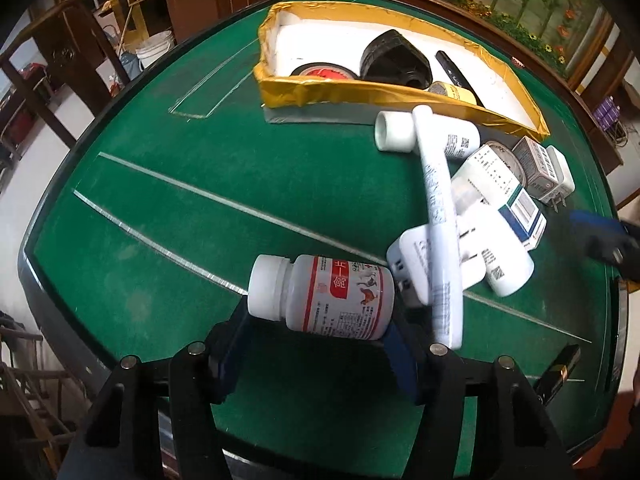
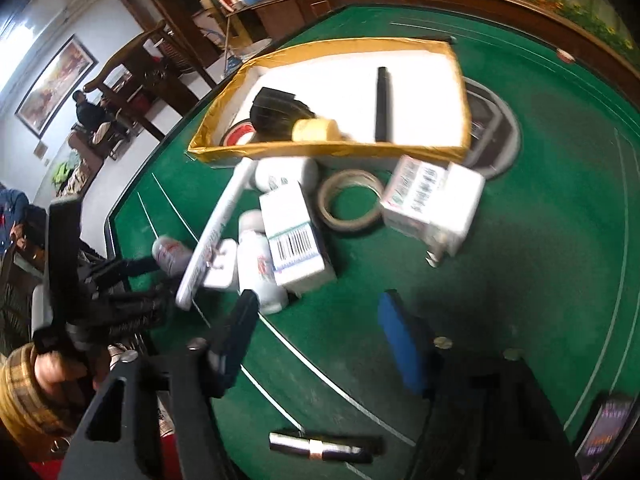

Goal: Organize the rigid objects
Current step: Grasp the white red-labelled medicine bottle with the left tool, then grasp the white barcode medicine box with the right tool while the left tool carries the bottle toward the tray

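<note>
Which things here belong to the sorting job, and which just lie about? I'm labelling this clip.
Job: pill bottle clamped in left gripper; open right gripper; yellow-taped box; white tube; tape ring; barcode carton.
Lying about: phone, bucket.

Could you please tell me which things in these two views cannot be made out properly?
- Left wrist view: the tape roll in the box is half hidden by the front wall.
- Left wrist view: the right gripper is blurred and cut by the edge.
- Right wrist view: motion blur makes the carton text unreadable.
</note>
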`<state>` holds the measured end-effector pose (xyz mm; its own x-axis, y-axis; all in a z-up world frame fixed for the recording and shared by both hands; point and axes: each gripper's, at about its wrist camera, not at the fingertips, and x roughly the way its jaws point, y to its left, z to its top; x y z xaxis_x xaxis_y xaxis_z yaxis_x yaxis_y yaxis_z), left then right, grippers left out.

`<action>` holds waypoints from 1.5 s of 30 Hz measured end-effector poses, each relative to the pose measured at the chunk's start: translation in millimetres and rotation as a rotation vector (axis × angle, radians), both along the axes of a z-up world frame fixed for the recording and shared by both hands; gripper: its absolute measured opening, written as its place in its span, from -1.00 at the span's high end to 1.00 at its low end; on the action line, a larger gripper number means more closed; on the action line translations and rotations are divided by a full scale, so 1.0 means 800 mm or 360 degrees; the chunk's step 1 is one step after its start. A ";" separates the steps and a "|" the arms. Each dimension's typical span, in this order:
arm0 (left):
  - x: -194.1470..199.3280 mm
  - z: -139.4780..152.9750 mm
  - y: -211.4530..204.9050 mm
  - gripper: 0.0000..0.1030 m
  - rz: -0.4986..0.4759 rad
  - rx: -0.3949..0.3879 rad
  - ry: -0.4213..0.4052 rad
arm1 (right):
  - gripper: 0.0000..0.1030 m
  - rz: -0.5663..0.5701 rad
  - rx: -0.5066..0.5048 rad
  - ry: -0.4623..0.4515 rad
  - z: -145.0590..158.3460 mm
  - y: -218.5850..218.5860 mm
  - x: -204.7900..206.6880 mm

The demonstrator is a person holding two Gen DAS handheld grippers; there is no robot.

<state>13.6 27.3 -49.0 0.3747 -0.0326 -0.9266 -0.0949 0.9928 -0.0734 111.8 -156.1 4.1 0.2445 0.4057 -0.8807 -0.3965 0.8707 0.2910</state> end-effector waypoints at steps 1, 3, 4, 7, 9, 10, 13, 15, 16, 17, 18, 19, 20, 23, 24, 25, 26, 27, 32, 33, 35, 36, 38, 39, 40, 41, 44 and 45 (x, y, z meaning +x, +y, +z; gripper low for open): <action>-0.006 -0.001 0.004 -0.27 0.0011 -0.0002 0.0000 | -0.17 0.0016 -0.0003 0.0003 -0.002 0.008 0.006; -0.010 -0.001 0.008 -0.27 0.0030 -0.0008 0.0002 | -0.10 0.0053 -0.0018 0.0008 -0.007 0.025 0.018; -0.011 -0.001 0.010 -0.27 0.0038 -0.0011 0.0002 | -0.03 0.0088 -0.0039 0.0010 -0.011 0.037 0.024; -0.011 -0.003 0.015 -0.27 0.0054 -0.0009 0.0001 | 0.18 0.0142 -0.0121 0.0030 -0.025 0.061 0.035; -0.009 -0.004 0.015 -0.27 0.0059 -0.0004 0.0001 | 0.24 0.0143 -0.0132 0.0017 -0.028 0.067 0.040; -0.007 -0.004 0.014 -0.27 0.0063 0.0002 0.0001 | 0.28 0.0141 -0.0148 0.0019 -0.030 0.071 0.044; 0.000 -0.005 0.011 -0.27 0.0079 0.0008 0.0000 | 0.28 0.0163 -0.0155 0.0040 -0.033 0.075 0.050; 0.002 -0.005 0.011 -0.27 0.0090 0.0006 -0.0002 | 0.29 0.0178 -0.0180 0.0031 -0.032 0.075 0.046; 0.003 -0.006 0.013 -0.27 0.0091 0.0007 -0.0002 | 0.30 0.0184 -0.0197 0.0030 -0.031 0.075 0.043; 0.003 -0.006 0.014 -0.27 0.0091 0.0009 -0.0003 | 0.30 0.0189 -0.0212 0.0037 -0.030 0.073 0.039; 0.003 -0.006 0.015 -0.27 0.0092 0.0011 -0.0005 | 0.30 0.0194 -0.0214 0.0044 -0.029 0.070 0.035; 0.002 -0.006 0.015 -0.27 0.0092 0.0012 -0.0008 | 0.30 0.0199 -0.0210 0.0052 -0.029 0.064 0.029; 0.002 -0.006 0.015 -0.28 0.0091 0.0017 -0.0012 | 0.30 0.0197 -0.0211 0.0064 -0.028 0.056 0.021; 0.002 -0.006 0.014 -0.28 0.0087 0.0031 -0.0020 | 0.30 0.0198 -0.0227 0.0101 -0.031 0.032 0.001; 0.003 -0.007 0.013 -0.28 0.0086 0.0039 -0.0022 | 0.30 0.0194 -0.0221 0.0114 -0.032 0.025 -0.004; 0.003 -0.007 0.012 -0.28 0.0086 0.0050 -0.0027 | 0.30 0.0189 -0.0224 0.0121 -0.033 0.020 -0.009; 0.004 -0.007 0.012 -0.28 0.0088 0.0058 -0.0032 | 0.30 0.0185 -0.0236 0.0123 -0.034 0.016 -0.012; 0.004 -0.007 0.011 -0.27 0.0088 0.0065 -0.0035 | 0.30 0.0179 -0.0241 0.0126 -0.035 0.013 -0.014; 0.005 -0.005 0.008 -0.27 0.0071 0.0089 -0.0046 | 0.30 0.0175 -0.0227 0.0120 -0.035 0.013 -0.013; 0.005 -0.004 0.008 -0.27 0.0073 0.0086 -0.0053 | 0.30 0.0182 -0.0229 0.0115 -0.035 0.015 -0.013; 0.006 -0.001 0.007 -0.27 0.0074 0.0082 -0.0063 | 0.30 0.0189 -0.0227 0.0108 -0.036 0.016 -0.012; 0.006 0.001 0.007 -0.27 0.0075 0.0081 -0.0068 | 0.31 0.0188 -0.0223 0.0107 -0.036 0.017 -0.012; 0.004 0.006 0.008 -0.27 0.0075 0.0076 -0.0085 | 0.31 0.0177 -0.0213 0.0102 -0.035 0.016 -0.011; 0.004 0.008 0.008 -0.27 0.0074 0.0076 -0.0092 | 0.31 0.0173 -0.0207 0.0101 -0.034 0.016 -0.010; 0.004 0.012 0.008 -0.27 0.0073 0.0074 -0.0103 | 0.31 0.0168 -0.0200 0.0095 -0.032 0.014 -0.010; 0.004 0.014 0.008 -0.27 0.0072 0.0070 -0.0110 | 0.31 0.0167 -0.0195 0.0090 -0.030 0.015 -0.010; 0.006 0.023 0.007 -0.27 0.0067 0.0066 -0.0134 | 0.31 0.0167 -0.0179 0.0070 -0.021 0.012 -0.008; 0.007 0.025 0.007 -0.27 0.0063 0.0066 -0.0142 | 0.31 0.0167 -0.0172 0.0062 -0.017 0.012 -0.007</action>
<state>18.9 32.9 -28.8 0.4558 0.0218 -0.8898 -0.1293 0.9907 -0.0419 105.9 -146.2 -9.5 0.1708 0.3295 -0.9286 -0.4772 0.8522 0.2146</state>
